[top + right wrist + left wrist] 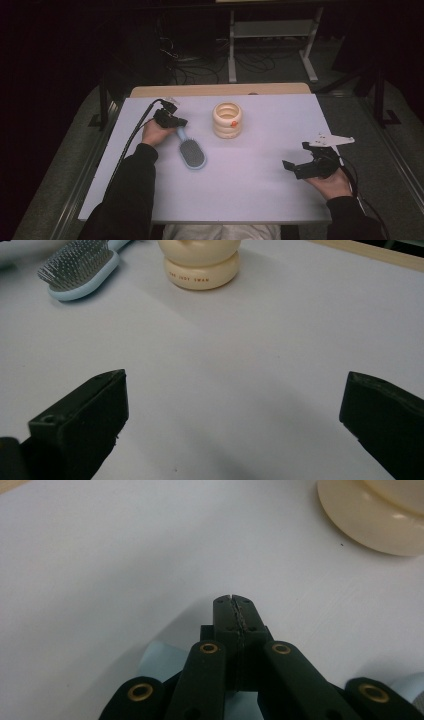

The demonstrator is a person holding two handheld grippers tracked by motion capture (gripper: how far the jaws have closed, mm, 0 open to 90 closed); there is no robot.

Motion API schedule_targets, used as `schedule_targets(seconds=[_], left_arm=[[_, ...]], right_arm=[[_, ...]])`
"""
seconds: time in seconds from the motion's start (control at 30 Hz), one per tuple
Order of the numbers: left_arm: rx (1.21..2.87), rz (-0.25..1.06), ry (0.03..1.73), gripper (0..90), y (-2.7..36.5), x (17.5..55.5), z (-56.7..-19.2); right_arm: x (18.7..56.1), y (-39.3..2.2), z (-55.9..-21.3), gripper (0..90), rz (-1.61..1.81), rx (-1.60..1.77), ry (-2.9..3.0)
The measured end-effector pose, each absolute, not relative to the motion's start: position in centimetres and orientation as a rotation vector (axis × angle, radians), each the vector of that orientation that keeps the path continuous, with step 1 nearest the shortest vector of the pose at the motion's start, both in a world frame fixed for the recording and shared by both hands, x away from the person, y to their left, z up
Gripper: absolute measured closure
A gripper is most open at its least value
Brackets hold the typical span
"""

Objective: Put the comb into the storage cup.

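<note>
My pale blue hairbrush (192, 154) has grey bristles. The cream ringed plastic holder (227, 119) carries an orange dot and small red lettering. My hand-held grippers are black; the table (250, 190) is white.

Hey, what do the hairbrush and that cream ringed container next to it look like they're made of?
The hairbrush looks like smooth, pale blue plastic: an evenly coloured, moulded rim around a grey pad of fine bristles, possibly metal or nylon. The ringed container looks like glossy cream plastic or glazed ceramic; its rounded rings carry soft highlights and small red printed lettering.
</note>
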State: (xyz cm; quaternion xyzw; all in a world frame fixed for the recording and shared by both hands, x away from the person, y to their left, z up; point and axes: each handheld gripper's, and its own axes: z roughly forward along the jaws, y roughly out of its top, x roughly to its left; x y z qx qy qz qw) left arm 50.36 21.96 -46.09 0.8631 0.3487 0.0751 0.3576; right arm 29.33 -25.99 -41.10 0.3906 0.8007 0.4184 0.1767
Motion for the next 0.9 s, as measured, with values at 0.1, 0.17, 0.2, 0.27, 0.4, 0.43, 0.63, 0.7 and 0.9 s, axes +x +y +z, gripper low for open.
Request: schedule_targets(seconds=[0.1,0.17,0.2,0.27,0.4,0.43,0.63,0.7,0.9], left_arm=[[2.246,0.193,0.907,90.0,22.2,50.2,-46.2],[2.253,0.204,0.904,90.0,22.4,50.0,-46.2],[2.248,0.199,0.91,90.0,22.6,50.0,-46.2],[2.251,0.2,0.913,90.0,22.9,49.9,-46.3],[2.263,0.197,0.929,90.0,23.5,49.7,-46.2],[2.265,0.196,0.933,90.0,23.6,49.7,-46.2],[2.297,0.198,0.93,90.0,23.9,49.4,-46.0],[2.301,0.204,0.925,90.0,23.9,49.2,-46.0],[2.306,0.22,0.917,90.0,24.4,48.6,-46.0]], right_arm=[[29.4,-26.0,-41.1,0.0,1.177,1.106,2.27],[29.4,-26.0,-41.1,0.0,1.178,1.105,2.268],[29.4,-26.0,-41.1,0.0,1.178,1.105,2.268],[29.4,-26.0,-41.1,0.0,1.177,1.105,2.268],[29.4,-25.9,-41.2,0.0,1.171,1.107,2.272],[29.4,-25.9,-41.2,0.0,1.17,1.108,2.271],[29.4,-26.0,-41.2,0.0,1.168,1.108,2.27],[29.4,-25.9,-41.2,0.0,1.167,1.108,2.271],[29.4,-25.9,-41.2,0.0,1.165,1.108,2.272]])
